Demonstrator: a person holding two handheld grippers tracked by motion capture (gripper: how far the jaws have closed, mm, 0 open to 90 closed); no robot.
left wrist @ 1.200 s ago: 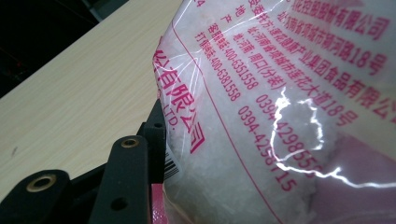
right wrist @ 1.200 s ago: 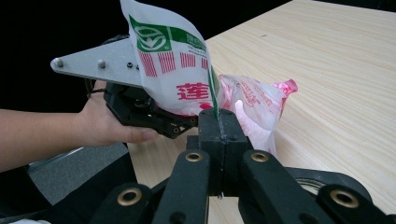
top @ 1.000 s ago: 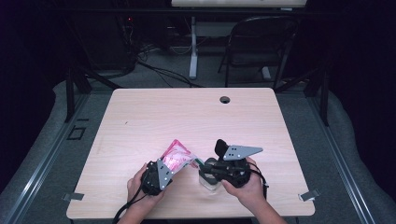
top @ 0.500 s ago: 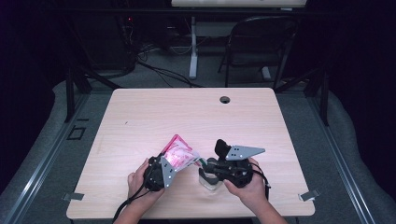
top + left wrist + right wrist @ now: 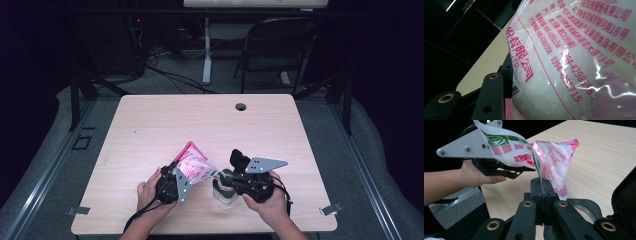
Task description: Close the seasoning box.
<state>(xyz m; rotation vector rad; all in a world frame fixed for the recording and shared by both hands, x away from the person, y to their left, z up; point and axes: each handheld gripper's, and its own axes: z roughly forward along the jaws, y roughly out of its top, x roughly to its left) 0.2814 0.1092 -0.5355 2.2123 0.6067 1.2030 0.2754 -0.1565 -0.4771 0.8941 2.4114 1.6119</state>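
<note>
Right tongs (image 5: 541, 182) pinch the bag (image 5: 194, 167) corner, left tongs (image 5: 175, 177) clamp its body; high view adds a jar (image 5: 223, 194)

Both grippers are matte black, each topped by a grey three-cornered plate (image 5: 262, 164) studded with small screws. Brass-ringed pivot holes dot the black linkage arms behind the right gripper (image 5: 541, 180). A black cable trails from the left gripper (image 5: 176, 179), beside the bare forearm.

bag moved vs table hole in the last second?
No. In the high view the bag sits at the same spot below and left of the table hole, held between the left gripper and right gripper.
</note>
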